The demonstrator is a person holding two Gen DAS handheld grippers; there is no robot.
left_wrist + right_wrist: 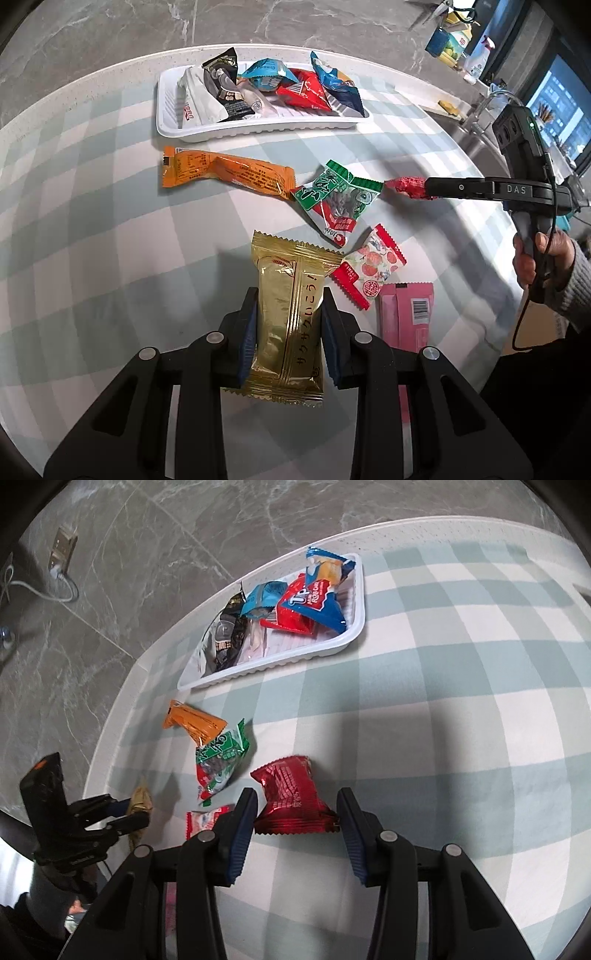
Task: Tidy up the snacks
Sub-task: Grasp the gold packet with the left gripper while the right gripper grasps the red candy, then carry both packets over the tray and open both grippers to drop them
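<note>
My left gripper [289, 332] is shut on a gold snack packet [291, 317] and holds it above the checked tablecloth; it also shows in the right wrist view [138, 805]. My right gripper [295, 812] is shut on a red foil packet [291, 797], seen from the side in the left wrist view [410, 187]. A white tray [258, 127] at the back holds several snacks. An orange packet [229, 171], a green packet [336, 199], a peach-print packet [369, 267] and a pink packet [406, 314] lie loose on the cloth.
The round table's edge [74, 79] curves at the back and left, with a grey marble floor [110, 572] beyond. A sink and tap [491, 107] and bottles [454, 40] stand at the far right. A wall socket with a cable [61, 568] is on the floor.
</note>
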